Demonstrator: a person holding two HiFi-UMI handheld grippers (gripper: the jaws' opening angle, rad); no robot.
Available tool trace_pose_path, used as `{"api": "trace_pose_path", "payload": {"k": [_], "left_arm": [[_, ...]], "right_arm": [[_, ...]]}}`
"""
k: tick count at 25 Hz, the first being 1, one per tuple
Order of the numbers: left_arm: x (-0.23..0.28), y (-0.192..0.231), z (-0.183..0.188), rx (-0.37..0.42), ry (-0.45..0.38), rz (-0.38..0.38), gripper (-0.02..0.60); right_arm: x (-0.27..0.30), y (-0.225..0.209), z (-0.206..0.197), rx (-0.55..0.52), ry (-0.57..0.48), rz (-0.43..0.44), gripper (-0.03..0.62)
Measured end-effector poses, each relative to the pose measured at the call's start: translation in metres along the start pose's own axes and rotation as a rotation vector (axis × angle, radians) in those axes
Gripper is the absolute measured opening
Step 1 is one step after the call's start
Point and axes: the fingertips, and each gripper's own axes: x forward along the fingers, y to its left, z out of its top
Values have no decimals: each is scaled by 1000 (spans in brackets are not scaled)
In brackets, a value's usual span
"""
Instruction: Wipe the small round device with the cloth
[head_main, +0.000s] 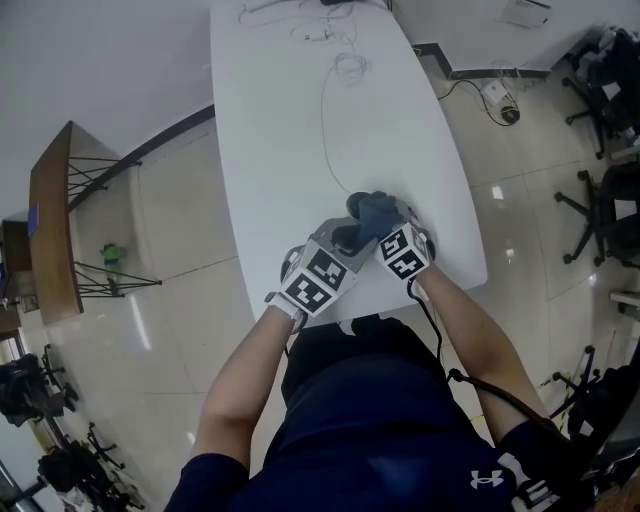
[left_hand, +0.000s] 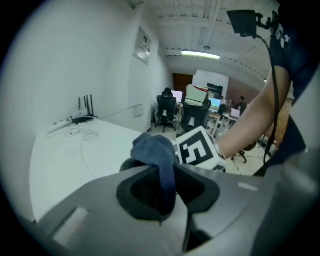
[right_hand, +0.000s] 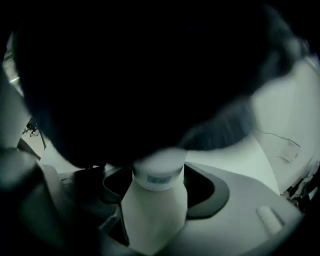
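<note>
Jaws of left gripper (left_hand: 162, 200) pinch soft, limp cloth (left_hand: 154, 150); jaws of right gripper (right_hand: 152, 220) spread around device (right_hand: 159, 172) at its white neck, probably light, slippery.

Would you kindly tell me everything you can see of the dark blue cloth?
The dark blue cloth looks like soft, fairly thick fabric, crumpled into a rounded bunch. One fold hangs down between the fingers of the left gripper, which are pinched shut on it. In the head view the bunch sits over the near end of the white table. What lies under it is hidden.
</note>
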Motion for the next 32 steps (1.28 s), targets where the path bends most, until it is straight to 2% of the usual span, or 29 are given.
{"api": "trace_pose_path", "payload": {"k": [2, 4, 5, 7, 10, 13, 15, 17, 19, 21, 22, 23, 25, 27, 28, 29, 30, 32], "left_arm": [[5, 2, -11, 49, 47, -24, 81], [2, 12, -16, 72, 64, 9, 81], [-2, 20, -14, 52, 50, 35, 81], [-14, 41, -7, -65, -17, 80, 81], [-29, 68, -3, -331, -123, 87, 81], [-28, 89, -23, -572, -188, 78, 81], [-28, 104, -42, -721, -227, 111, 81], [-32, 112, -58, -826, -260, 144, 80], [-35, 114, -65, -857, -265, 162, 80], [-40, 113, -61, -810, -240, 200, 80], [-43, 111, -51, -745, -222, 220, 80], [-45, 105, -35, -649, -200, 228, 80], [-41, 82, -1, -404, -131, 208, 81], [-27, 56, 16, -158, -43, 182, 81], [-19, 45, 19, -60, -7, 174, 81], [-11, 36, 19, 7, 20, 161, 81], [-4, 28, 18, 39, 37, 141, 81], [2, 11, 18, 19, 53, 59, 81]], "right_arm": [[1, 1, 1, 9, -3, -3, 325], [2, 2, 1, 14, -5, -4, 322], [2, 2, 1, 15, -6, -3, 321], [2, 2, 1, 20, -5, 2, 320], [2, 1, 0, 28, -2, 12, 319], [1, 1, -1, 28, 5, 17, 319], [1, 2, -2, 31, 11, 20, 319], [2, 2, -3, 36, 14, 24, 318], [1, 1, -2, 39, 14, 26, 317], [1, 2, -2, 41, 14, 28, 316], [1, 3, -3, 39, 15, 29, 316], [1, 3, -4, 34, 17, 31, 316], [2, 1, -4, 24, 21, 33, 316], [1, 1, -4, 23, 23, 33, 318], [1, 2, -4, 26, 23, 34, 316], [1, 2, -4, 28, 22, 35, 316], [1, 3, -4, 30, 22, 36, 316], [1, 3, -3, 27, 21, 35, 316]]}}
